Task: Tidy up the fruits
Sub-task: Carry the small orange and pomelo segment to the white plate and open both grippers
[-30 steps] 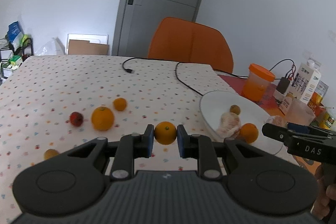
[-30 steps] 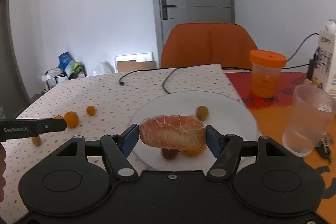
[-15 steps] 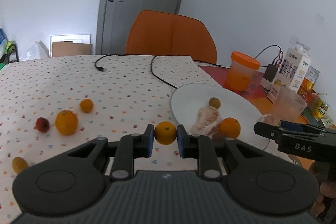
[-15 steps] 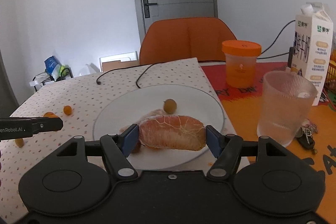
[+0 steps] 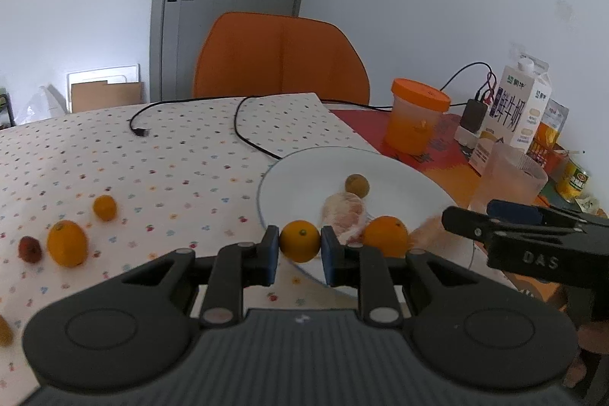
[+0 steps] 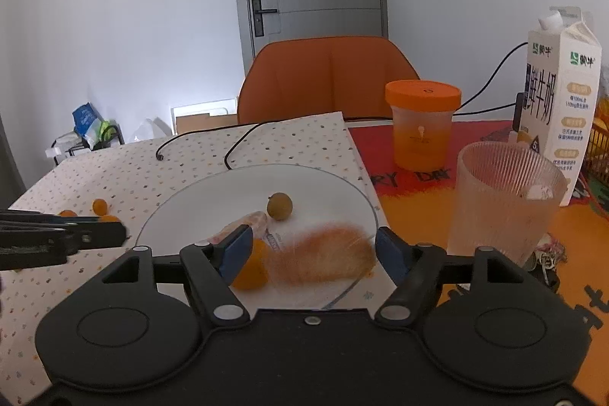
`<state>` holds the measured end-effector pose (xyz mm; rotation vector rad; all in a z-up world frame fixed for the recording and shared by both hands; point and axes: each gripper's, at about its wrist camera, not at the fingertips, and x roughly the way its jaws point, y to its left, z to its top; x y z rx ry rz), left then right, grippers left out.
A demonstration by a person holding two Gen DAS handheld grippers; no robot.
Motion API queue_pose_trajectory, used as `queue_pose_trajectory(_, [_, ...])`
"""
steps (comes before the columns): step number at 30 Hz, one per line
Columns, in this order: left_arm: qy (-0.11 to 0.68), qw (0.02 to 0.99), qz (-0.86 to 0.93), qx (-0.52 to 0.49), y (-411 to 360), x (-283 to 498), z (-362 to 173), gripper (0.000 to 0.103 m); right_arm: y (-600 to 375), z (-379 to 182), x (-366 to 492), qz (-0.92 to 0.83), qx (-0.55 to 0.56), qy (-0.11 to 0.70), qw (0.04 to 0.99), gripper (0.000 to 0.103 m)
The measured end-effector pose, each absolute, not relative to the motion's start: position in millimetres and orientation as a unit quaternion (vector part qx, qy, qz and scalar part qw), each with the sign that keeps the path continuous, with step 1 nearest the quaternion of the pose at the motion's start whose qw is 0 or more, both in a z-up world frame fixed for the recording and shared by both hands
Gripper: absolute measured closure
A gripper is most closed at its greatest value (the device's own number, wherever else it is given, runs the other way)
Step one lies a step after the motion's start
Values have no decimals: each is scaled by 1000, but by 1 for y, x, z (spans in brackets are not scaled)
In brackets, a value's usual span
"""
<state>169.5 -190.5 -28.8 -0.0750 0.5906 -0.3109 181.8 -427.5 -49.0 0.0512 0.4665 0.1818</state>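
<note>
Nearest, low in the left wrist frame, the left gripper [image 5: 300, 248] pinches a small round orange [image 5: 300, 240] just over the near rim of the white plate [image 5: 289, 174]. To finish well, I judge it should carry the fruit further inward before opening, since a smooth sphere rolls. Low centre of the right view, the right gripper [image 6: 318, 250] has fingers spread around a blurred, pithy pomelo segment [image 6: 319, 259], apparently dropping onto glossy china. Farther left, loose fruits dot the speckled bench [image 5: 114, 147].
</note>
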Motion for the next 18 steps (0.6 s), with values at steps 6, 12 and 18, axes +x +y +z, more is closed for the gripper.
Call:
queue_pose_trajectory(6, [291,943,-155,-38,-200,176,-29,81,-438,-50,169,91,44,233,967,27])
queue_pose_trajectory(12, [290,944,-150,-49,-197,178,-26,76,-438,-54,163,94,54,240,965,27])
queue_pose_trajectory(18, [291,947,-131,-41,-181,172,-23,55,-433,-55,160,103,56,241,963,24])
